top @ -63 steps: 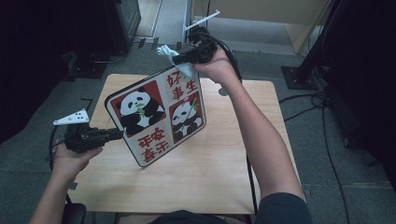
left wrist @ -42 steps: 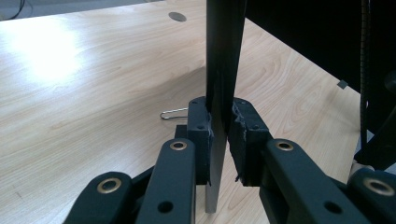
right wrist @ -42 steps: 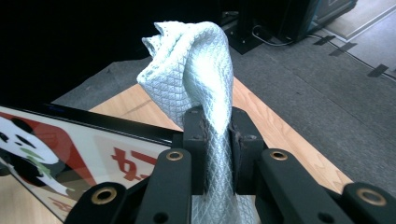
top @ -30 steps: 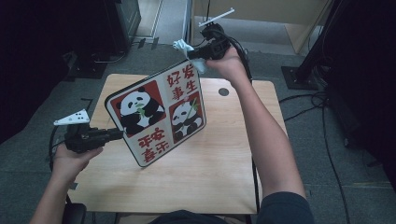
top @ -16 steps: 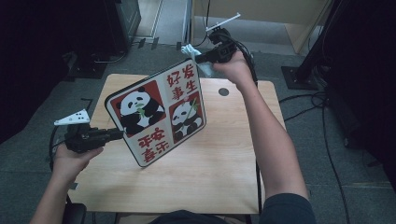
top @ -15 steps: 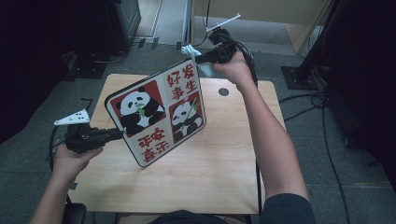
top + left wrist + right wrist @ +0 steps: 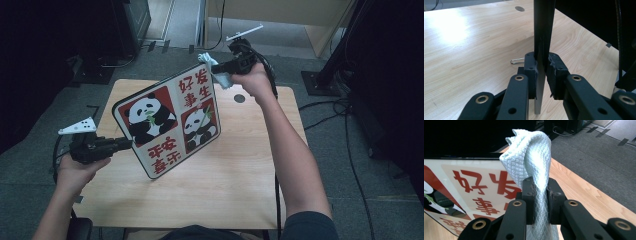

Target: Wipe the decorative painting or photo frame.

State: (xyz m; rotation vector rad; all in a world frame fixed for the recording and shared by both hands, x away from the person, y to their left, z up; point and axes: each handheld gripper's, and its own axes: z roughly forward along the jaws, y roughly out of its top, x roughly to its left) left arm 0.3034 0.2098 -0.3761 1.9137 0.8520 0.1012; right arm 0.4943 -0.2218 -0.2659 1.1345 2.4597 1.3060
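Lower left of the high view: the left gripper (image 7: 117, 145) was clenched on the lower left edge of the panda board (image 7: 170, 120), holding it lifted and tilted above the table (image 7: 220, 190). In the left gripper view the board stood edge-on between the two jaws, pinched tight, with its bottom end hanging just below them.

Centre of the high view: the board's printed face, with two pandas and red characters, was turned toward the camera. It touched nothing apart from the left jaws.

Upper centre: the right gripper (image 7: 220, 67) was clamped on a pale cloth (image 7: 216, 70), held at the board's top corner. The right gripper view showed the waffle-weave cloth bunched upward out of the closed jaws, with the board's glossy face just beyond, in the left of the frame. Whether cloth and board were actually touching could not be told.

Judgement: this looked like a wiping job, at the start of a stroke. The next move would call for pressing the cloth flat to the face and dragging it down across it, while the left hand braced the board against twisting.

Around: a paperclip (image 7: 517, 60) lay on the table near the left jaws, and a round cable hole (image 7: 239, 98) sat at the far side. Neither was in the way. Cables trailed over the floor beyond.
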